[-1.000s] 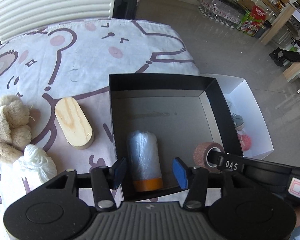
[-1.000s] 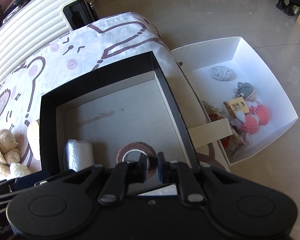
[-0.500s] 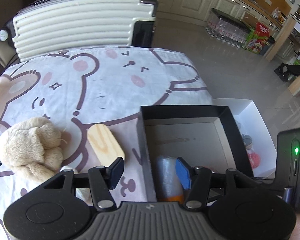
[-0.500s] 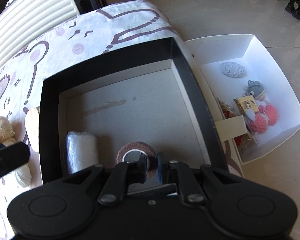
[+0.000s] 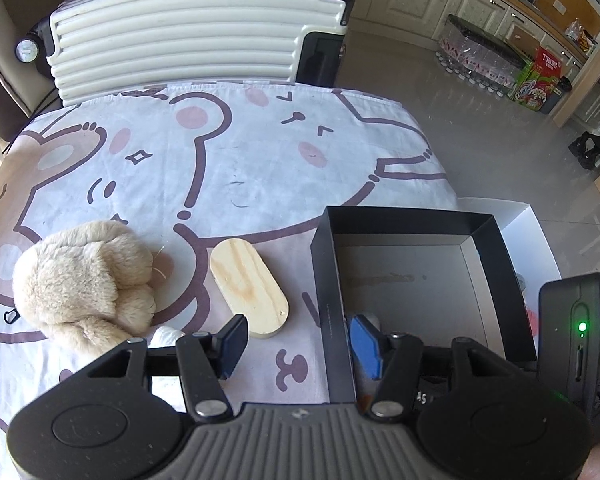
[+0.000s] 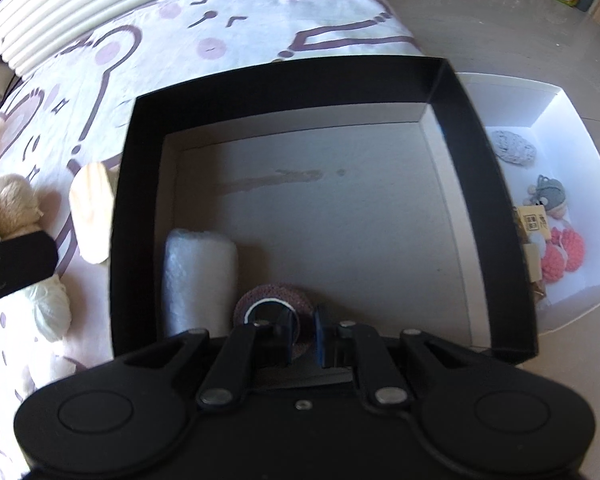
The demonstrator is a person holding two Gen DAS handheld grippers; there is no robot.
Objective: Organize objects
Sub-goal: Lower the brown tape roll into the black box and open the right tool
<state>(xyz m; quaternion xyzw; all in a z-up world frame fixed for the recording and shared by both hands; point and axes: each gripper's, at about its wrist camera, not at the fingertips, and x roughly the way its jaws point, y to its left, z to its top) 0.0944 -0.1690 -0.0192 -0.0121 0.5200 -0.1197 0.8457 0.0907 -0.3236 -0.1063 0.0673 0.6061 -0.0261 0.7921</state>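
In the right wrist view my right gripper point(image 6: 302, 338) is low inside the black box point(image 6: 140, 128). The wall of a pinkish-brown bandage roll point(image 6: 274, 300) is between its pads, and the jaws are opening. The roll rests on the box floor beside a plastic-wrapped roll point(image 6: 198, 276). My left gripper point(image 5: 300, 346) is open and holds nothing, with its fingers either side of the left wall of the black box point(image 5: 404, 214). On the cloth to its left lie a wooden oval point(image 5: 248, 288), a beige plush toy point(image 5: 84, 284) and a white yarn ball point(image 5: 166, 334).
A white box point(image 6: 556, 120) stands right of the black one. It holds a grey knit piece point(image 6: 514, 146), a grey toy point(image 6: 548, 192) and pink balls point(image 6: 564, 252). A ribbed white suitcase point(image 5: 196, 32) stands behind the bear-print cloth point(image 5: 240, 152). Kitchen floor lies to the right.
My left gripper has drawn back and left, off the plastic-wrapped roll, and its jaws are a little wider. My right gripper has sunk deeper into the black box with the bandage roll.
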